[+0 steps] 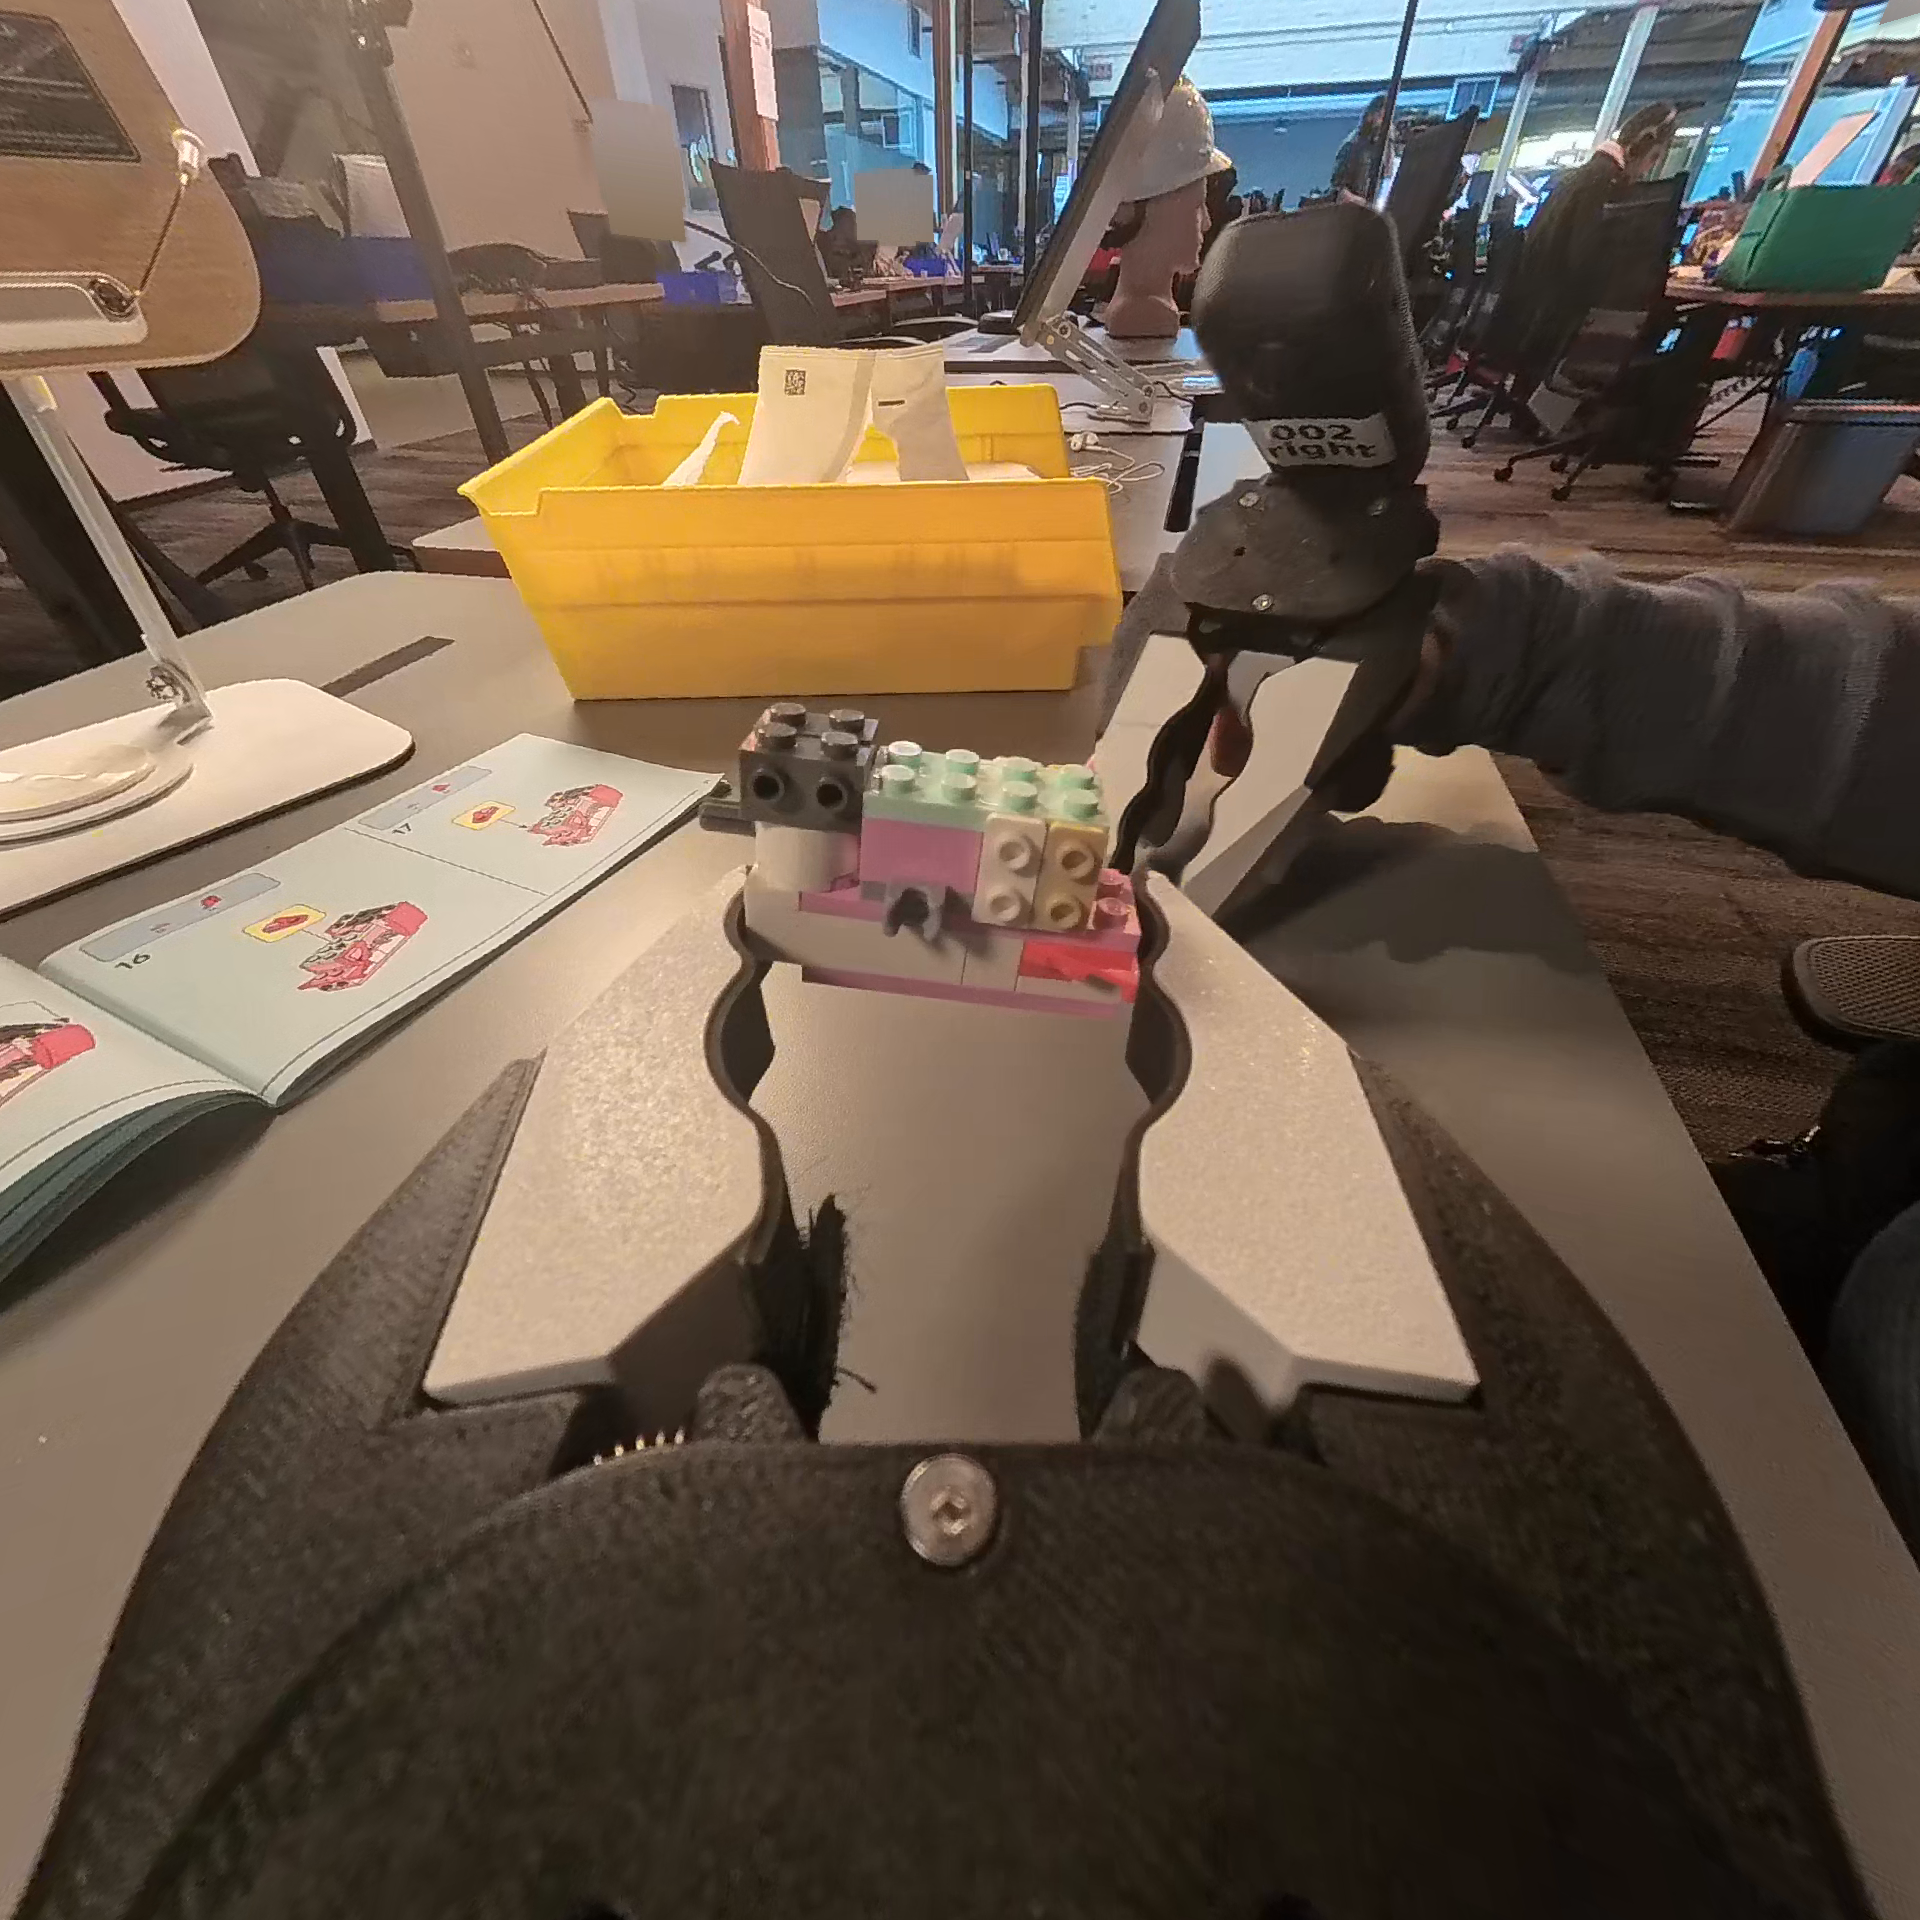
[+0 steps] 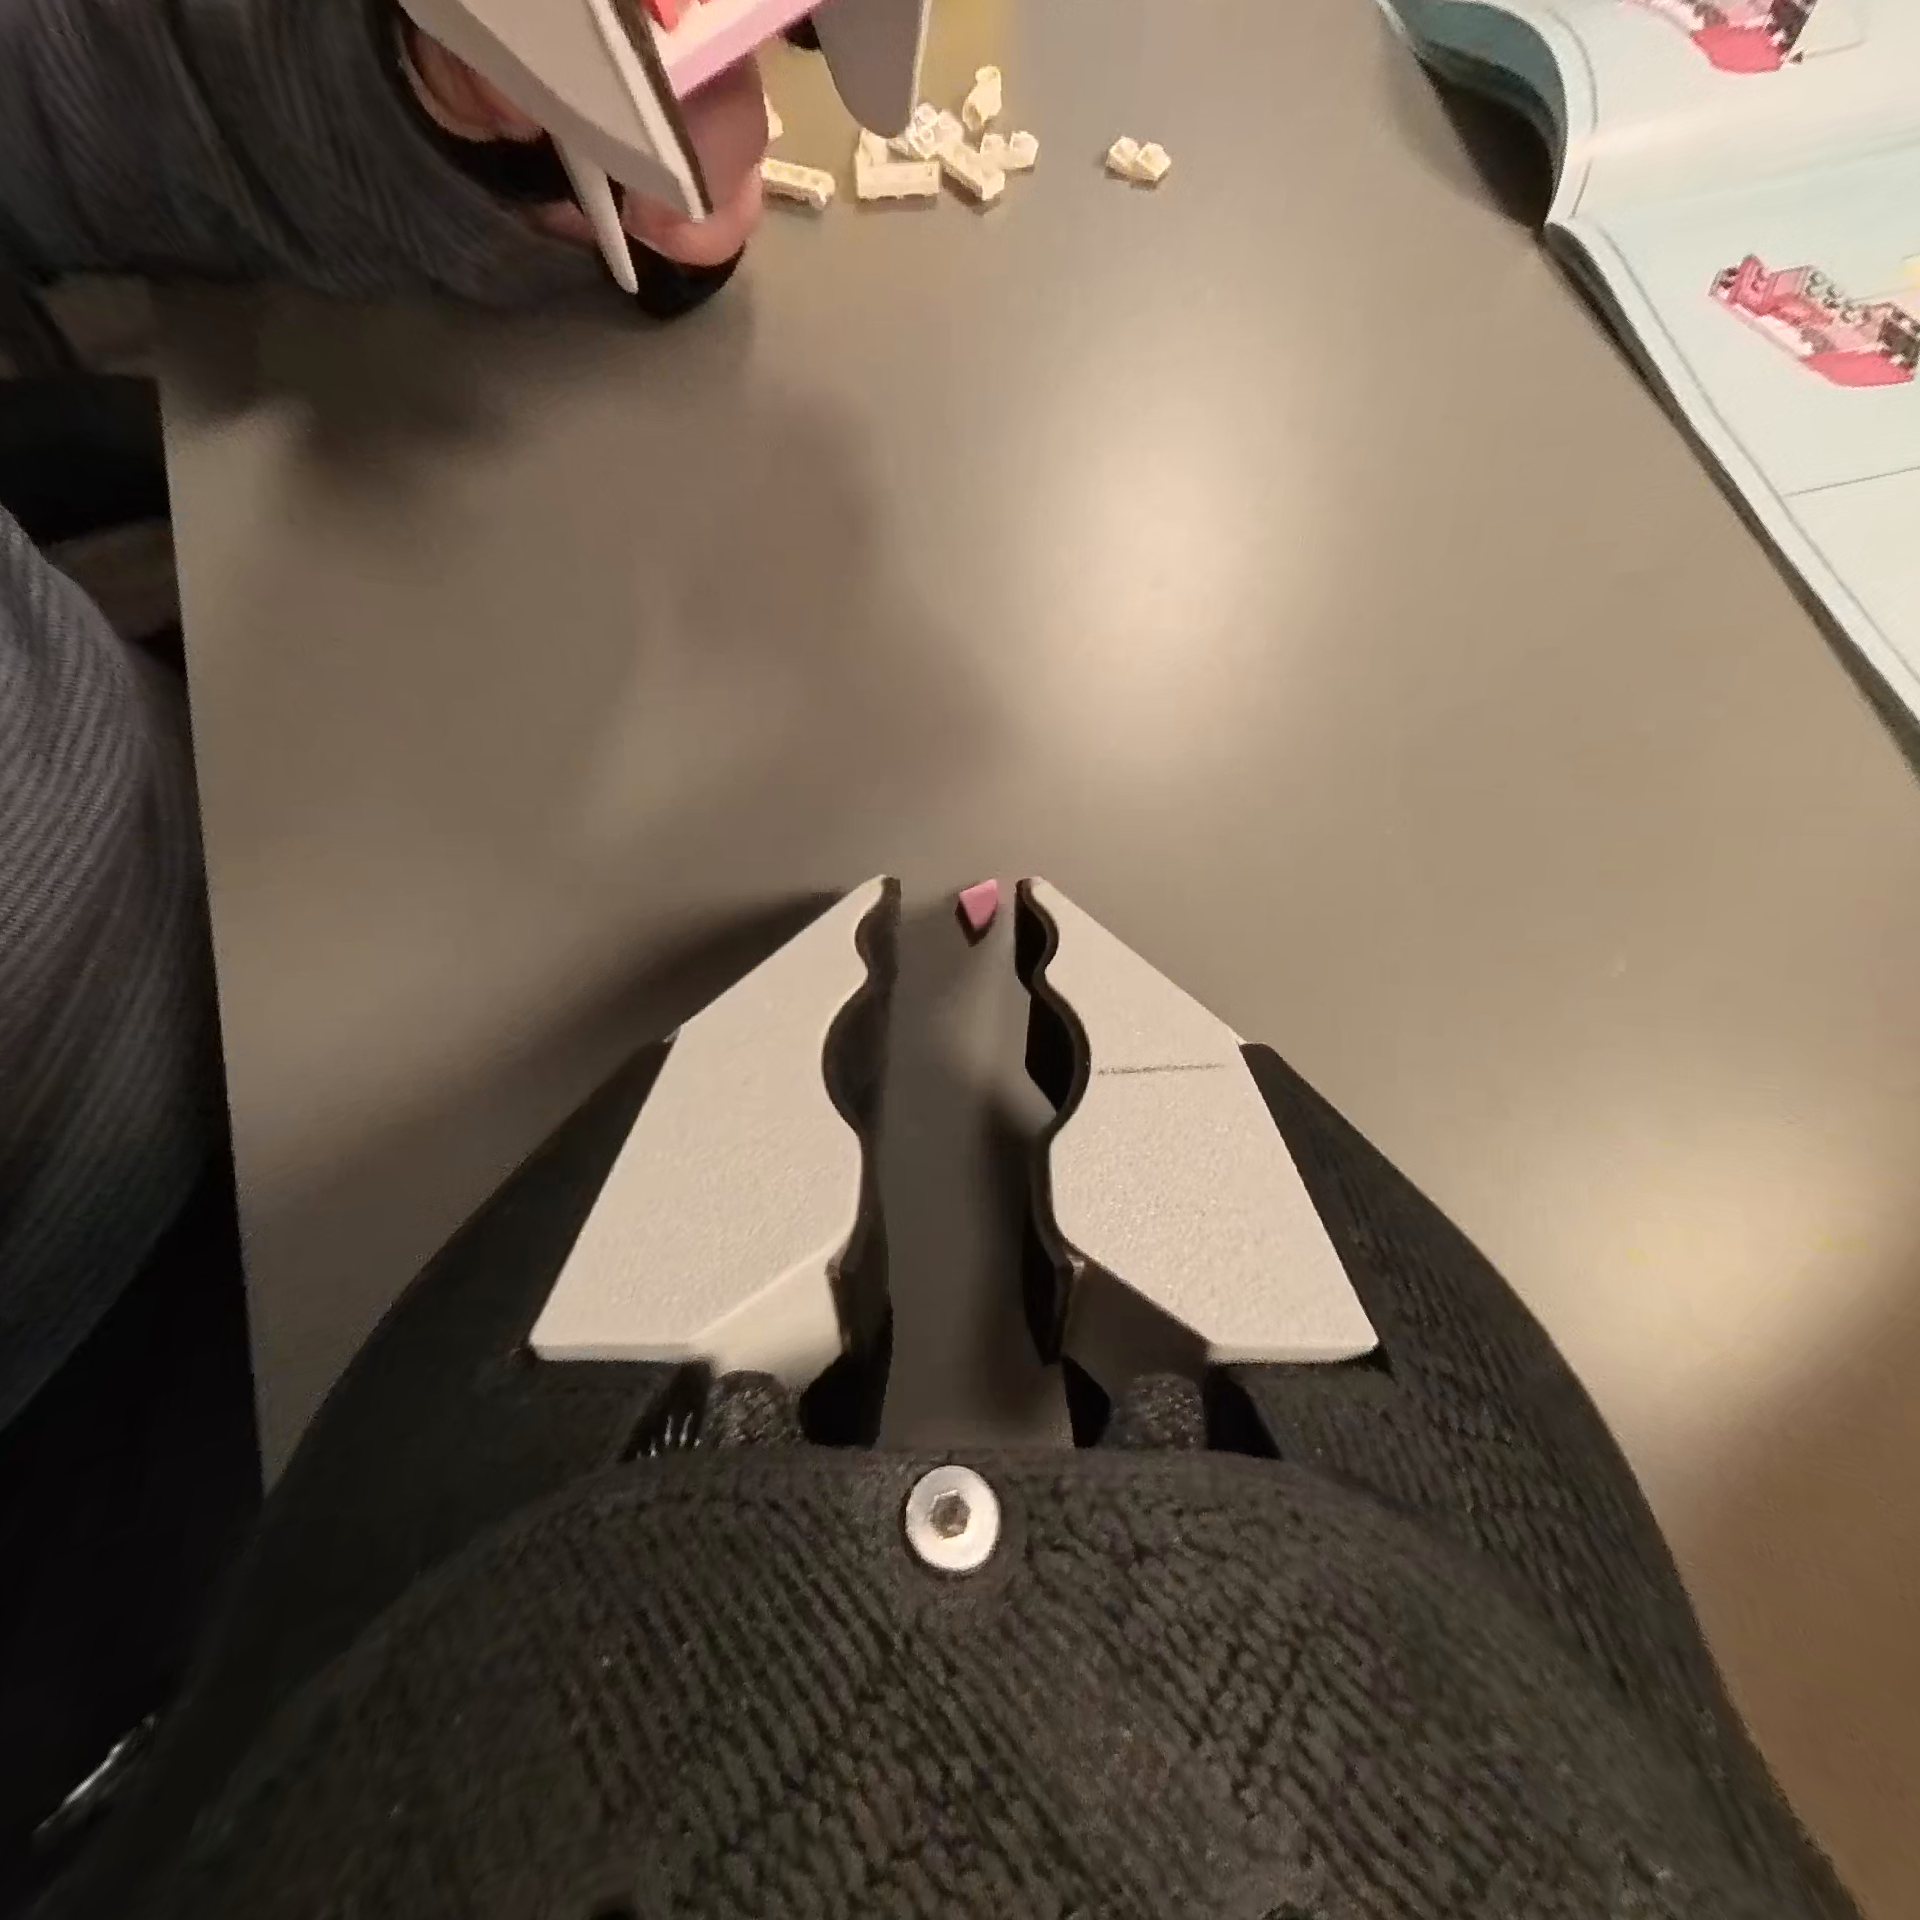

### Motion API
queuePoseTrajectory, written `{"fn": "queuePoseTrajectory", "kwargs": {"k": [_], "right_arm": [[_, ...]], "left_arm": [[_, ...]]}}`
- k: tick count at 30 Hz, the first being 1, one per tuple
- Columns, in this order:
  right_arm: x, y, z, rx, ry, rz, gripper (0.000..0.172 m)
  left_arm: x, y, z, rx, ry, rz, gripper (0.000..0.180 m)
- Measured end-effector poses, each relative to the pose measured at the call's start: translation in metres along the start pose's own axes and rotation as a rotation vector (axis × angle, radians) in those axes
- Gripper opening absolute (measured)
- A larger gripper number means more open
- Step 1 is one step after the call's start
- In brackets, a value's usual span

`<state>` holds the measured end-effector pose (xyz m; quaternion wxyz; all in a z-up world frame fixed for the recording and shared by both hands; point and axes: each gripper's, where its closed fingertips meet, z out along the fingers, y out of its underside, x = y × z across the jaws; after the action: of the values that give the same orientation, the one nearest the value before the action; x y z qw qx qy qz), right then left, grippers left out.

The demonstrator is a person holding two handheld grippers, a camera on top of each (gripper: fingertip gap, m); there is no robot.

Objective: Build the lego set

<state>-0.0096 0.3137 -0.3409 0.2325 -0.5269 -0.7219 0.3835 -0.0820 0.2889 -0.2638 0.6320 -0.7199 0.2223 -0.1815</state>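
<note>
A dark grey bench (image 1: 582,1195) is seen carrying a yellow plastic bin (image 1: 810,582) with white paper bags standing in it, an open building-instruction booklet (image 1: 312,935) at the left, and a white lamp base (image 1: 260,738) beyond the booklet. The left claw (image 1: 940,914) is set wide and is closed on a partly built toy-brick model (image 1: 935,873) of pink, white, mint and black bricks; both pads are pressed on the ends of its base, and the model is held clear of the bench. The right claw (image 2: 956,899) is held in a sleeved hand just to the right of the model, with its tips pointed down at the bench. Its fingers are narrowly parted, and a small pink brick piece (image 2: 979,902) is seen lying on the bench between them, nearer the right fingertip (image 2: 1039,904), with a gap on either side. A scatter of small white bricks (image 2: 935,161) is seen farther along the bench.
</note>
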Motion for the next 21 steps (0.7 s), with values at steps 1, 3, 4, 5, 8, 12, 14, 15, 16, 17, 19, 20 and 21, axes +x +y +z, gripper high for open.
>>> {"fn": "queuePoseTrajectory", "kwargs": {"k": [1, 3, 4, 5, 8, 12, 14, 15, 16, 17, 19, 20, 21], "right_arm": [[0.0007, 0.0022, 0.0012, -0.018, 0.001, -0.006, 0.019], [0.0010, 0.0038, 0.0025, -0.031, 0.006, -0.024, 0.015], [0.0012, 0.0044, 0.0027, -0.035, 0.011, -0.032, 0.014], [0.0018, 0.0044, 0.0029, -0.036, 0.020, -0.038, 0.012], [0.0034, 0.0046, 0.0030, -0.039, 0.044, -0.050, 0.009], [0.0052, 0.0047, 0.0032, -0.048, 0.071, -0.046, 0.006], [0.0049, 0.0046, 0.0036, -0.053, 0.084, -0.054, 0.004], [0.0048, 0.0046, 0.0037, -0.056, 0.089, -0.054, 0.004], [0.0048, 0.0046, 0.0037, -0.058, 0.093, -0.055, 0.004], [0.0051, 0.0045, 0.0037, -0.058, 0.098, -0.056, 0.003], [0.0070, 0.0038, 0.0038, -0.056, 0.120, -0.066, 0.003], [0.0083, 0.0025, 0.0035, -0.054, 0.132, -0.069, 0.003], [0.0092, -0.0022, 0.0026, -0.040, 0.141, -0.069, 0.001]], "left_arm": [[0.0000, 0.0000, 0.0000, 0.000, 0.000, 0.000, 0.068], [0.0000, 0.0001, 0.0000, 0.000, -0.001, 0.001, 0.068], [-0.0001, 0.0000, 0.0000, 0.001, -0.001, 0.001, 0.068], [-0.0001, 0.0000, 0.0000, 0.001, 0.000, 0.001, 0.068], [0.0000, 0.0000, 0.0000, 0.001, -0.001, 0.001, 0.068], [-0.0002, -0.0003, -0.0001, 0.003, -0.004, 0.002, 0.068], [-0.0002, -0.0003, -0.0002, 0.003, -0.005, 0.004, 0.068], [-0.0002, -0.0003, -0.0002, 0.003, -0.005, 0.004, 0.068], [-0.0001, -0.0003, -0.0001, 0.003, -0.006, 0.005, 0.068], [0.0000, -0.0004, -0.0002, 0.003, -0.007, 0.006, 0.068], [-0.0003, -0.0006, -0.0002, 0.005, -0.010, 0.008, 0.068], [-0.0008, -0.0008, -0.0004, 0.006, -0.014, 0.008, 0.068], [-0.0012, -0.0013, -0.0005, 0.010, -0.017, 0.007, 0.068]]}}
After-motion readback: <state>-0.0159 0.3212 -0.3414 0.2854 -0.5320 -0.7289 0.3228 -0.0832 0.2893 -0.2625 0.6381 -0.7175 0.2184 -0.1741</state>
